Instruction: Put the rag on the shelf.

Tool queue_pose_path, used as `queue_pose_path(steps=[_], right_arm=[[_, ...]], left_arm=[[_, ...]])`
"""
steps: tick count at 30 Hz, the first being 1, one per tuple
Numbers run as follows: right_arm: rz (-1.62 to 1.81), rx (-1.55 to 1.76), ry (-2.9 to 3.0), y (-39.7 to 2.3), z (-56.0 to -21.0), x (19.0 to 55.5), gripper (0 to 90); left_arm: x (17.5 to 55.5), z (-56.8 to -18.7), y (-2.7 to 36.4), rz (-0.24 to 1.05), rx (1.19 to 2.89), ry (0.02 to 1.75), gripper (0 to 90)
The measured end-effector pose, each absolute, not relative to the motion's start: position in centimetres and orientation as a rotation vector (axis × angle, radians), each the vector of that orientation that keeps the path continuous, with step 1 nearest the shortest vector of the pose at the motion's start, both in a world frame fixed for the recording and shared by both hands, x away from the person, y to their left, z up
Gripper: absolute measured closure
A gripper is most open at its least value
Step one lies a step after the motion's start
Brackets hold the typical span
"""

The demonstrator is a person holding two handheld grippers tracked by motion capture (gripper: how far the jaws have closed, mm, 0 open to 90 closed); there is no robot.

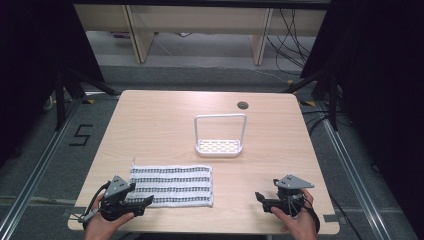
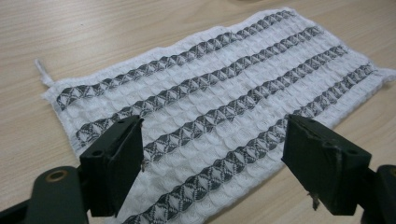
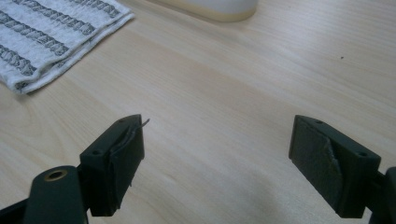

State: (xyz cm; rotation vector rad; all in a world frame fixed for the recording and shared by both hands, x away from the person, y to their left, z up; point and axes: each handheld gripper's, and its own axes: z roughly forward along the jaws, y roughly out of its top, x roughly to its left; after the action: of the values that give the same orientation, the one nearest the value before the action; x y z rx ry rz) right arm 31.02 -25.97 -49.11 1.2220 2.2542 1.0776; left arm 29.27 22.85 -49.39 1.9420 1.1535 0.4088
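- The towel is seen lying flat at the near left of the table, stripes running left to right, a small loop at its far left corner.
- The left gripper is held low at the towel's near left corner, jaws wide apart; in the left gripper view the cloth is framed between them, nothing clamped.
- The right gripper is held over bare wood at the near right, well apart from the towel, jaws likewise spread and empty; the towel's near right corner is caught at the upper left of its view.
- The step is judged to be the approach: the towel is about to be taken, no grasp made yet.
- Next, the left jaws would need to be lowered onto the corner and closed on the edge; the right gripper would have to be brought left to the other near corner.
- The count: one towel, one white rack standing empty beyond it mid-table, two grippers, two hands.
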Motion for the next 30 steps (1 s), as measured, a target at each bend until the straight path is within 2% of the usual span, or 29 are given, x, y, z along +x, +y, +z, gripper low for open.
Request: queue_pose_path(steps=[21,30], right_arm=[[1.096,1.117,2.348,-23.4,-48.7,30.2,23.1],[1.124,1.043,2.412,-21.3,-48.6,29.8,25.7]], left_arm=[[30.0,-49.1,22.1,0.393,1.994,1.115,19.3],[32.3,-48.1,19.4,0.363,2.023,1.052,20.0]])
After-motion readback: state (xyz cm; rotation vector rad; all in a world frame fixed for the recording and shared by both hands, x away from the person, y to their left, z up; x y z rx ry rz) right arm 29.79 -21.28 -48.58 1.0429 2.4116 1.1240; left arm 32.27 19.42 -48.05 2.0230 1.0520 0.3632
